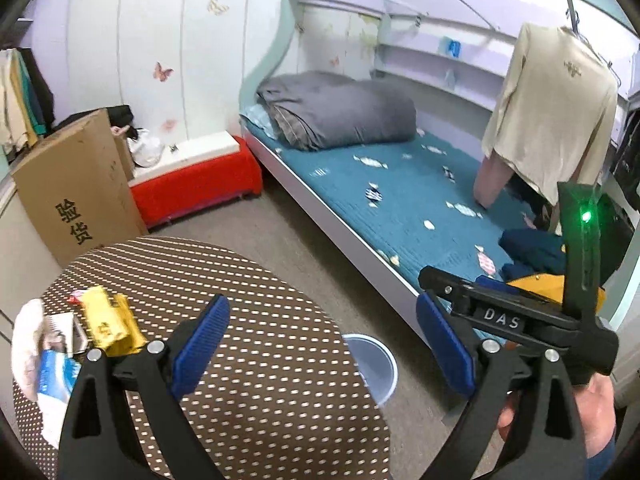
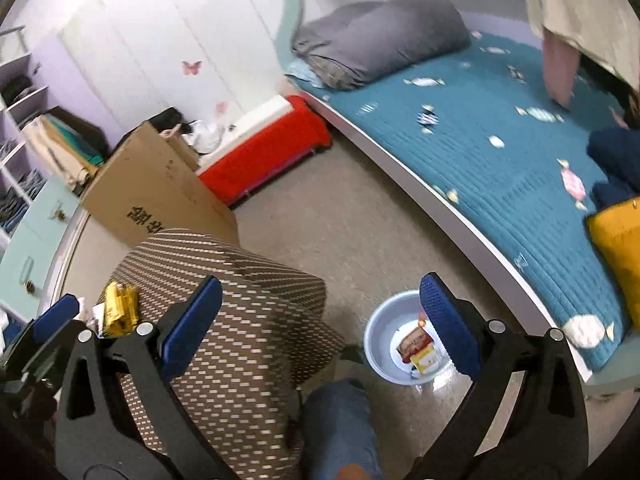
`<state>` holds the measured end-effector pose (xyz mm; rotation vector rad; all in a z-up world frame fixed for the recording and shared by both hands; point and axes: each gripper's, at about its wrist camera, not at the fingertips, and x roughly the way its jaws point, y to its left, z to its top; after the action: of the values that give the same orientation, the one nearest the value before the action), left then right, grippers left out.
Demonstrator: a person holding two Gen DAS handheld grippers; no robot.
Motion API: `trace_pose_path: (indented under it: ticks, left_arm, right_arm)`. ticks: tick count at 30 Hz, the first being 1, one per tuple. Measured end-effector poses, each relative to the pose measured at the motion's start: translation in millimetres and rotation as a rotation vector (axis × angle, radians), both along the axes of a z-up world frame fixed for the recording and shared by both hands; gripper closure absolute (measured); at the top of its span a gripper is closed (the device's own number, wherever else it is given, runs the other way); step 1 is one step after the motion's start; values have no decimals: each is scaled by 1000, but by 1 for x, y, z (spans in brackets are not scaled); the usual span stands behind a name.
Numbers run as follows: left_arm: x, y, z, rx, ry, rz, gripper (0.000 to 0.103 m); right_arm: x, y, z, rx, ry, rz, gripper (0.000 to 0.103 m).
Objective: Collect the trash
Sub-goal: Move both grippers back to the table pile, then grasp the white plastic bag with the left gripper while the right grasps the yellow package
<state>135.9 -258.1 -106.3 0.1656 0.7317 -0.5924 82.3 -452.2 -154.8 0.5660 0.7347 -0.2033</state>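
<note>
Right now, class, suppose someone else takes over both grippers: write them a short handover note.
Left gripper: open, empty, over the table.
Right gripper: open, empty, above the floor by the bin.
Done: some wrappers already lie in the bin.
Left: the yellow packet, the white tissue and the blue-and-white packet sit at the table's left edge. Pick each up and drop it in the bin.

Left tongs (image 1: pixel 322 350) gape empty over the dotted table (image 1: pixel 256 360), yellow wrapper (image 1: pixel 110 322) at its left
</note>
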Motion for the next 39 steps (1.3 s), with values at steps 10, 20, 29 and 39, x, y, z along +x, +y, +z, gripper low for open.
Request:
trace_pose_path:
  ticks: [10,20,29,39]
  left_arm:
    - [-1,80,21,-78,-55,138,11]
    - [7,184,24,-115,-84,340,10]
    - [13,266,14,-121,-75,515,10]
    - [38,310,-12,-92,-23,625,10]
  right_arm:
    - [21,64,37,-79,-38,132,6]
    - [52,138,54,-144,-53,273,6]
    - [86,209,58,-206,-53,428,6]
    - [127,253,21,-230,21,537,6]
